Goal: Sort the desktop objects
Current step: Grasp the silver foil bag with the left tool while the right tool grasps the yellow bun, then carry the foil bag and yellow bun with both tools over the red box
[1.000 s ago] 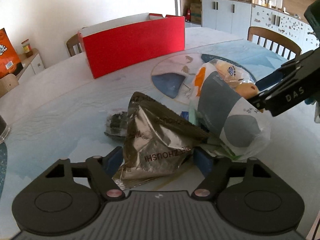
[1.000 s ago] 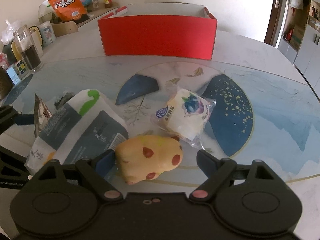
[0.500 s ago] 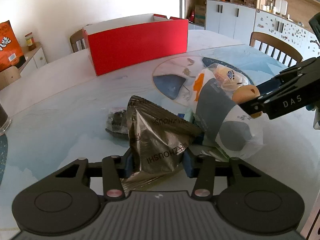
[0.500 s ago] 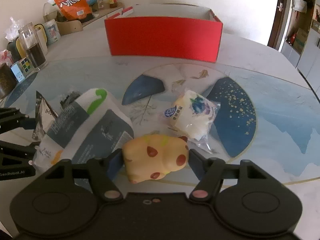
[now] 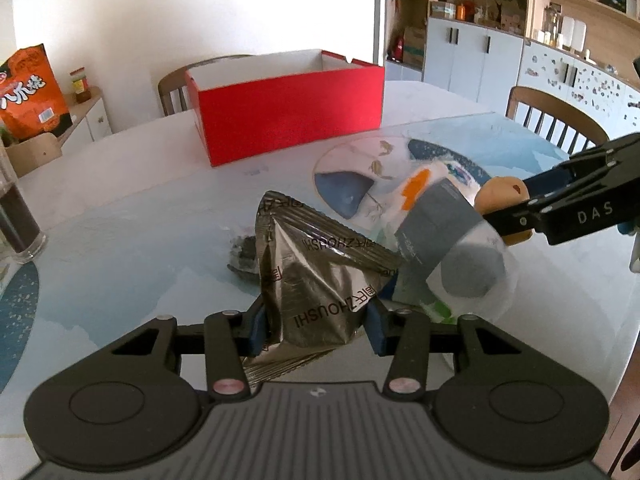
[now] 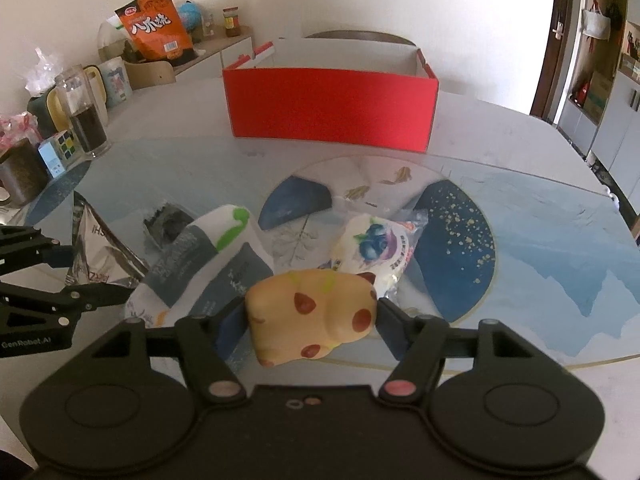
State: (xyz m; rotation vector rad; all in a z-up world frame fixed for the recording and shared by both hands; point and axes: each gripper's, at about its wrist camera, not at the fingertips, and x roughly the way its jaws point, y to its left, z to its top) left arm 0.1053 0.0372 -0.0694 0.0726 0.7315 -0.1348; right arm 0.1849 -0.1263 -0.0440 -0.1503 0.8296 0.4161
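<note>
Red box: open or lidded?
Open. The red box has no lid on top; its white inner walls show over the rim in both wrist views.

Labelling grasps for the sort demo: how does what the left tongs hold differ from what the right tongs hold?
The left tongs hold a crinkled silver foil snack bag; the right tongs hold a soft yellow squishy toy with red spots. The foil bag is flat, creased and shiny; the toy is rounded, plump and matte. The bag carries printed lettering; the toy carries only spots. Both are clamped between blue pads, with the open red cardboard box ahead.
</note>
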